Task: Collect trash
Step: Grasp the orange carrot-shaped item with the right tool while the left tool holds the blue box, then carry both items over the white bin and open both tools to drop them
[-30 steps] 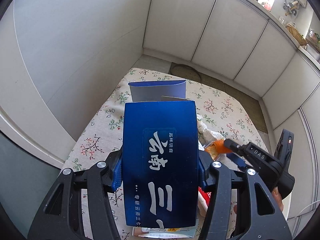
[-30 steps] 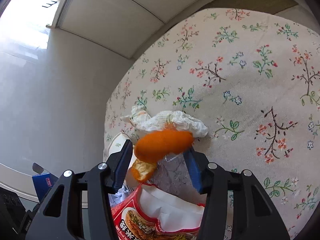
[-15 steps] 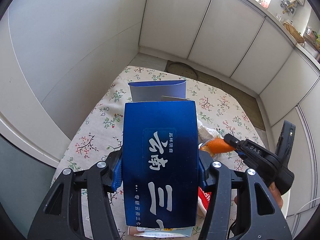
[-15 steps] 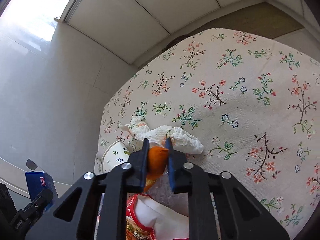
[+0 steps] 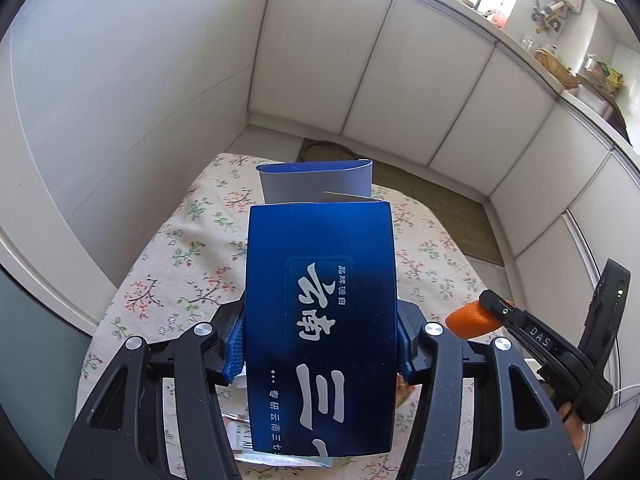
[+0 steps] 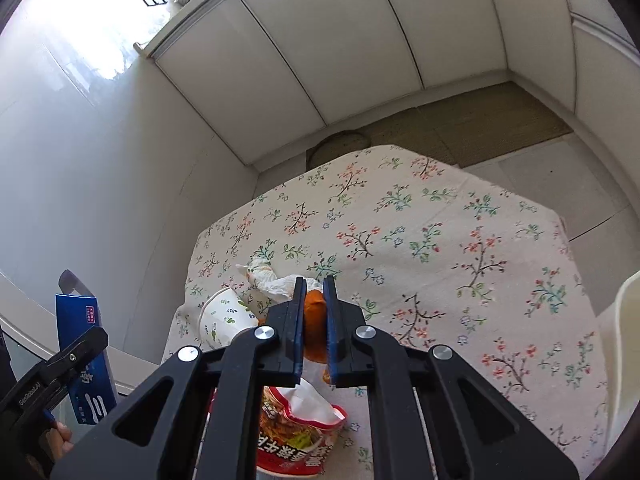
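I am pinching a soft orange peel (image 6: 314, 322) in my right tongs (image 6: 312, 334), clamped on its middle above the near left corner of the floral-clothed surface (image 6: 460, 248); it is looking light and limp, likely to tear if squeezed harder. My left tongs (image 5: 320, 344) are clamped on the stiff blue cardboard box (image 5: 320, 320), flap open, gripping its side walls
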A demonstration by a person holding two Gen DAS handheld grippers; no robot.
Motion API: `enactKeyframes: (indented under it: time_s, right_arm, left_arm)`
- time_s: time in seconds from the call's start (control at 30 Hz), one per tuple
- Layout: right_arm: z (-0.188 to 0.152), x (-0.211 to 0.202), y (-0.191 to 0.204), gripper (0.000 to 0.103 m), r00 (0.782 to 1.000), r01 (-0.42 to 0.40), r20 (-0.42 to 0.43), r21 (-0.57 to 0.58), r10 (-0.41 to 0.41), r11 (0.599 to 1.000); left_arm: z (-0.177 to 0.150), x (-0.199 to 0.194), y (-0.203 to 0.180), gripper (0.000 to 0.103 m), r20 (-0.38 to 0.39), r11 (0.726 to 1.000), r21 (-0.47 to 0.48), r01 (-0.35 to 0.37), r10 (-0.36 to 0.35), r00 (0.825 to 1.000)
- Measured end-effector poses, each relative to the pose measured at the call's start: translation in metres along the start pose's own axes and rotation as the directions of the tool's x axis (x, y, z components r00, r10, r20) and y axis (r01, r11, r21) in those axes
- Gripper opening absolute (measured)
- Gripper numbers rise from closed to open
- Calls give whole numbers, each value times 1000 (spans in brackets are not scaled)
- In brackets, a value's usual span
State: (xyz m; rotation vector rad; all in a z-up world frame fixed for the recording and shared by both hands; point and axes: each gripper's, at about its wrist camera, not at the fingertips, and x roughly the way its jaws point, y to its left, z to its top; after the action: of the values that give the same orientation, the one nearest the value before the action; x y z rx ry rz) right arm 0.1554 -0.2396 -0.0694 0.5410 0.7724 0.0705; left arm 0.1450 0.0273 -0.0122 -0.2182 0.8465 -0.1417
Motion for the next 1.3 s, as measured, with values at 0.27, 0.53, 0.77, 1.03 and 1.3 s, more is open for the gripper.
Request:
enactKeyframes:
  time_s: [0.27, 0.53, 0.77, 1.03, 1.3]
  right_arm:
    - [5, -65, -21, 8, 993, 63, 102, -34, -60, 997]
    - [13, -128, -69, 8, 968, 171, 185, -10, -166, 985]
    - [14, -170, -119, 9, 928, 292, 226, 48, -296, 955]
    - [3, -182, -158, 9, 831, 533, 164, 36, -531, 845]
    - [-12, -211, -186, 48, 770, 625, 140, 32, -622, 780]
  left_arm:
    - [-10, -4, -45, 53, 8, 996, 61, 64, -65, 998]
    - [-23, -1, -86, 53, -6, 987, 114, 112, -112, 994]
    - [-37, 7, -118, 53, -29, 978, 157, 136, -133, 991]
    - [-54, 17, -154, 53, -60, 964, 201, 173, -164, 985]
    - [-74, 26, -198, 53, -95, 942, 241, 234, -217, 971]
